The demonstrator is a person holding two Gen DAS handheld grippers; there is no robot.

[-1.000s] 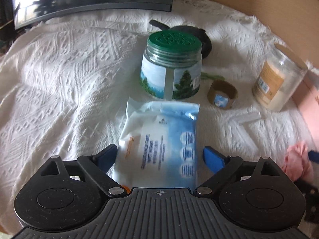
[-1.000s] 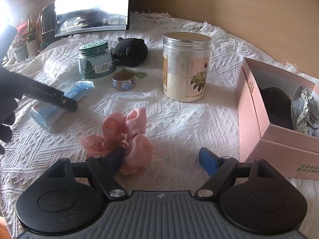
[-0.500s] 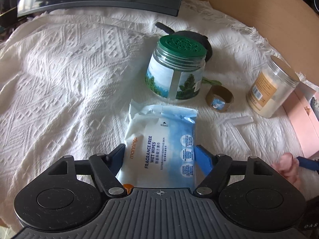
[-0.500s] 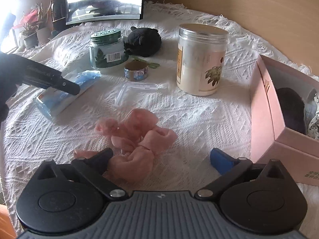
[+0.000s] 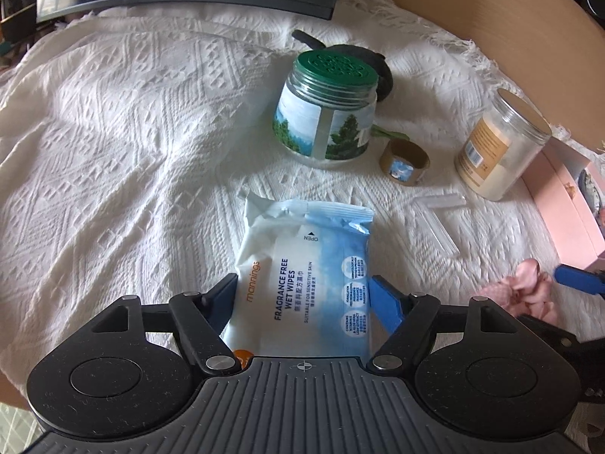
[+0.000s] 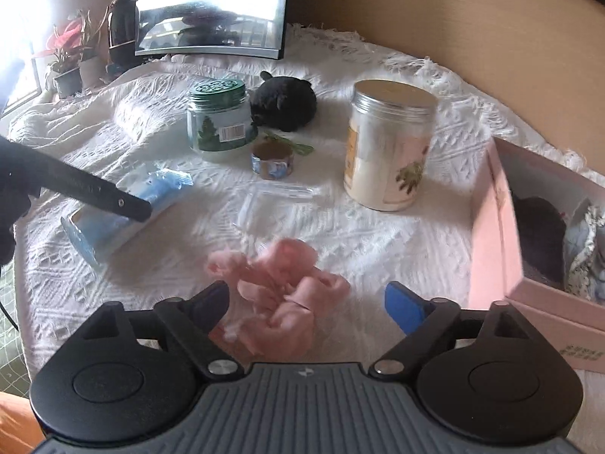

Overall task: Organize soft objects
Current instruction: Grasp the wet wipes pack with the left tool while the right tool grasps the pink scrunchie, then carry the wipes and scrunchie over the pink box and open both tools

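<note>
White knitted cloth (image 5: 113, 151) covers the table; we see much free room at left, fringe edge far back. Our left gripper (image 5: 304, 299) is clamped on the wet wipes pack (image 5: 302, 276), long axis pointing away twd the green-lid jar (image 5: 327, 113). Right gripper (image 6: 306, 300) is closing, wide yet, pink cloth (image 6: 283, 287) betw. its fingers, pink box (image 6: 491, 246) at right edge.

A white cloth (image 5: 113, 151) spread on the table, a green-lidded jar (image 5: 327, 109) stood on it, a tape roll (image 5: 404, 162) set just beside, a tall silver-lidded jar (image 6: 389, 143), a screen (image 6: 211, 11) placed behind, plants (image 6: 68, 60) kept at the window.
</note>
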